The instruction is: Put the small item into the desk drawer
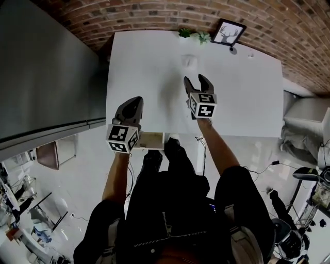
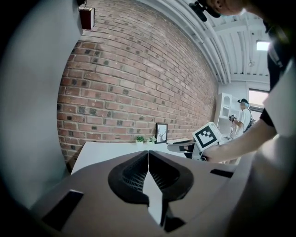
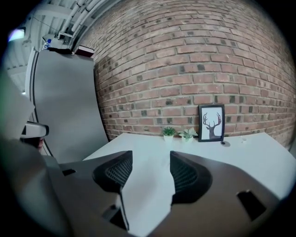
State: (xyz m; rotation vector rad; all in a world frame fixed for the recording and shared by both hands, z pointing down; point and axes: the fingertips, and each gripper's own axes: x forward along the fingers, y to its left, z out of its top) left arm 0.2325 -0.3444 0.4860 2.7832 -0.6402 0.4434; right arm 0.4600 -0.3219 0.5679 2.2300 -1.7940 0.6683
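Now our right gripper [image 1: 197, 82] hangs over the white desk [image 1: 247, 103], jaws apart and empty. The small pale item [image 1: 188, 60] lies just beyond its tips. Our left gripper [image 1: 135, 103] is clenched on nothing, beside the drawer [image 1: 150, 140].

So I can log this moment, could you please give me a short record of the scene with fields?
desk: white, against a brick wall
at the back: two small plants, deer picture
left tongs: shut, empty
right tongs: open, empty, over the desk
drawer: looks pulled out under the near edge, beside the left tongs
small item: faint pale thing beyond the right tongs; cannot identify
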